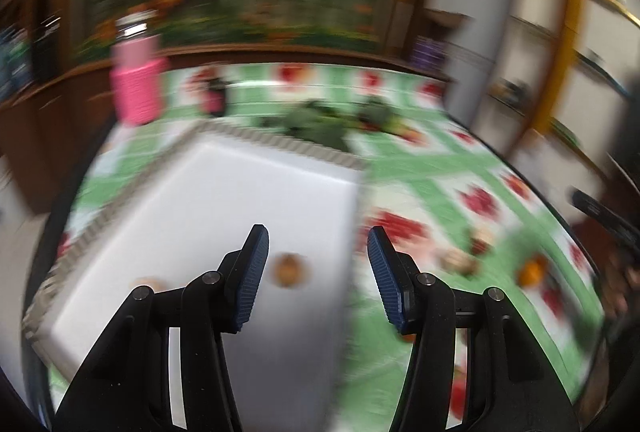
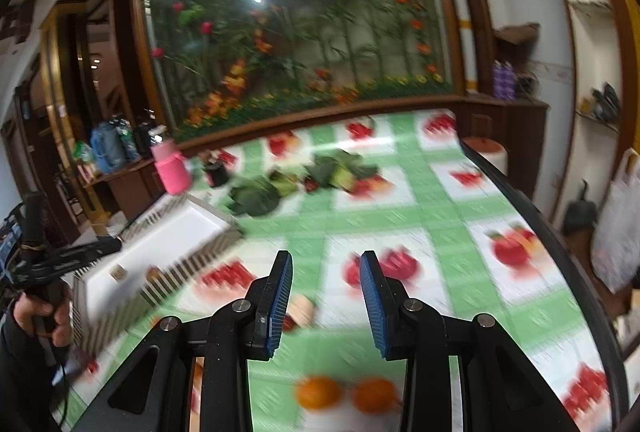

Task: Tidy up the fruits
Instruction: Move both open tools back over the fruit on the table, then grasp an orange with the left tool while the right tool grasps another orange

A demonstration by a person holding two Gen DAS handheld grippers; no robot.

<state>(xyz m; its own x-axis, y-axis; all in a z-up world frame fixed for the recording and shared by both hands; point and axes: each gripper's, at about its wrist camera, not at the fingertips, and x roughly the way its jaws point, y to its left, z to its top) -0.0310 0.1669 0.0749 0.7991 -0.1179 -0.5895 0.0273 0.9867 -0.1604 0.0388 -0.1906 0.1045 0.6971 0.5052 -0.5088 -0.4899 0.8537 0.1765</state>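
Observation:
A white basket (image 1: pixel 224 192) with a ribbed rim sits on the fruit-print tablecloth. Two small brown fruits (image 1: pixel 289 269) lie inside it near the front. My left gripper (image 1: pixel 318 252) hangs open over the basket's right front part, nothing between its blue pads. Right of the basket, small brown fruits (image 1: pixel 460 260) and an orange (image 1: pixel 532 270) rest on the cloth. In the right wrist view my right gripper (image 2: pixel 326 272) is open and empty above the cloth. Two oranges (image 2: pixel 318 392) lie close below it, a pale brown fruit (image 2: pixel 302 308) beside its left finger. The basket (image 2: pixel 160 244) is to its left.
A pink bottle (image 2: pixel 172 168) and a small dark jar (image 2: pixel 216 172) stand behind the basket. Green leaves with bits of fruit (image 2: pixel 256 196) lie mid-table. The table's right edge (image 2: pixel 520 200) drops to the floor. A hand (image 2: pixel 40 312) holds the left gripper at far left.

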